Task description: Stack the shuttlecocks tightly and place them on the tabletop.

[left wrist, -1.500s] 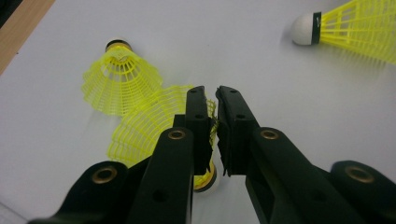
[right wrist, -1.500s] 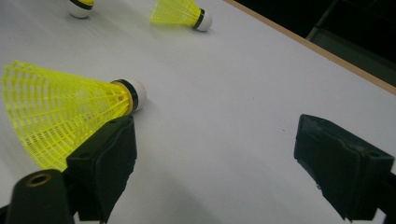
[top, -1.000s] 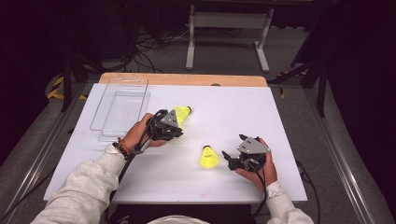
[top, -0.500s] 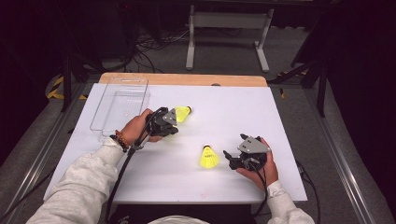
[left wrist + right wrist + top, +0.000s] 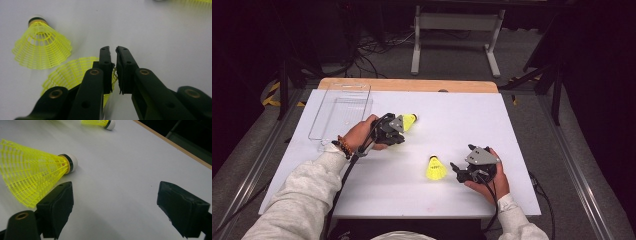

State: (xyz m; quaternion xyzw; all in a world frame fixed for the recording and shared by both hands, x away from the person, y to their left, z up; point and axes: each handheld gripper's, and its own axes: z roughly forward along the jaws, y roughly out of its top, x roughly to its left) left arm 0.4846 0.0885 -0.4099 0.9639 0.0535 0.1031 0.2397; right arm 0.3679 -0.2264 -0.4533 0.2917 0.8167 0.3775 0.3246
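Beside clear tray (image 5: 328,131) | left gripper (image 5: 396,131) nipping skirt rim of far shuttlecock (image 5: 407,121); jaws just opened slightly | near shuttlecock (image 5: 436,169) lies just left of wide-open right gripper (image 5: 460,170); cork pointing away from person

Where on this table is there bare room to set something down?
Bare: the far right quarter of the table, beyond the right tool, and the strip along its near edge. Crowded: the middle, with the far shuttlecock and the near shuttlecock. The clear tray takes the far left corner.
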